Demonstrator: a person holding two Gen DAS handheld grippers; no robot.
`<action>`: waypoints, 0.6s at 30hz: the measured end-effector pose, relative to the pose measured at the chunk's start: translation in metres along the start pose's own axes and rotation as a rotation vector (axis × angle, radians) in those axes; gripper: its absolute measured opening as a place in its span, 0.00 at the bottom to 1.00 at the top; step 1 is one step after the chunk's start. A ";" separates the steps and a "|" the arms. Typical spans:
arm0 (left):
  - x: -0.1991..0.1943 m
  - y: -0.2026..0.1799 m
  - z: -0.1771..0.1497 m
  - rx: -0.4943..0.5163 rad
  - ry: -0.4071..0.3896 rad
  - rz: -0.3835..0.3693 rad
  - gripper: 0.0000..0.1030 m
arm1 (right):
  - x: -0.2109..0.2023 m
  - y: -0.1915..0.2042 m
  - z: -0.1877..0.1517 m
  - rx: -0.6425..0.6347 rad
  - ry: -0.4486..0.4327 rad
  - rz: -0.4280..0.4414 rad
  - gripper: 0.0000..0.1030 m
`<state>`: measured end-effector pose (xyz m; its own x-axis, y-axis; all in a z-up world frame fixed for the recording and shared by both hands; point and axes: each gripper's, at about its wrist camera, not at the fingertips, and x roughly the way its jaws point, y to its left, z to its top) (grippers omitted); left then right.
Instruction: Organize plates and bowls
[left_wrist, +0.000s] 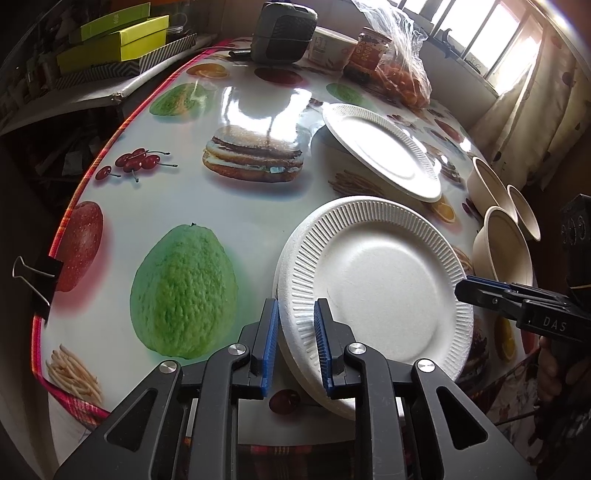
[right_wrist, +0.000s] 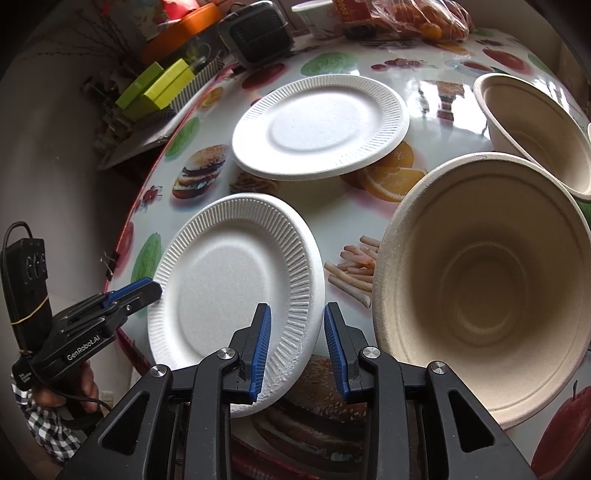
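A white foam plate (left_wrist: 384, 288) lies near the table's front edge, its near rim between the blue pads of my left gripper (left_wrist: 295, 343), whose jaws stand partly apart around it. My right gripper (right_wrist: 299, 347) is open astride the same plate's rim (right_wrist: 229, 295). A second white plate (left_wrist: 380, 151) (right_wrist: 321, 129) lies farther back. Beige paper bowls (left_wrist: 502, 251) (right_wrist: 480, 288) stand to the right. In the left wrist view the right gripper's tip (left_wrist: 476, 290) touches the plate's right edge.
The table (left_wrist: 236, 92) has a glossy food-print cover. A black device (left_wrist: 282, 31), a cup (left_wrist: 330, 48), a jar (left_wrist: 371, 51) and a bag of oranges (left_wrist: 406, 81) stand at the back. Green boxes (left_wrist: 122, 40) lie off the left edge. A binder clip (left_wrist: 37, 280) grips the edge.
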<state>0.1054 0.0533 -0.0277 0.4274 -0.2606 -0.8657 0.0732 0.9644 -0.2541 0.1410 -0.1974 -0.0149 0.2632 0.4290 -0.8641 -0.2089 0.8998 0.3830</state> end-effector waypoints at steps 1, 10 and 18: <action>0.000 0.000 0.000 -0.002 -0.001 -0.001 0.22 | 0.000 0.000 0.000 -0.001 -0.001 0.000 0.30; -0.002 0.001 0.004 -0.007 -0.012 -0.009 0.28 | -0.004 0.002 0.003 -0.007 -0.013 -0.004 0.39; -0.006 -0.003 0.015 -0.001 -0.028 -0.025 0.31 | -0.012 -0.001 0.008 0.002 -0.036 -0.005 0.42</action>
<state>0.1165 0.0527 -0.0157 0.4509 -0.2830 -0.8465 0.0836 0.9576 -0.2756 0.1454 -0.2025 -0.0022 0.2981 0.4273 -0.8535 -0.2058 0.9019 0.3797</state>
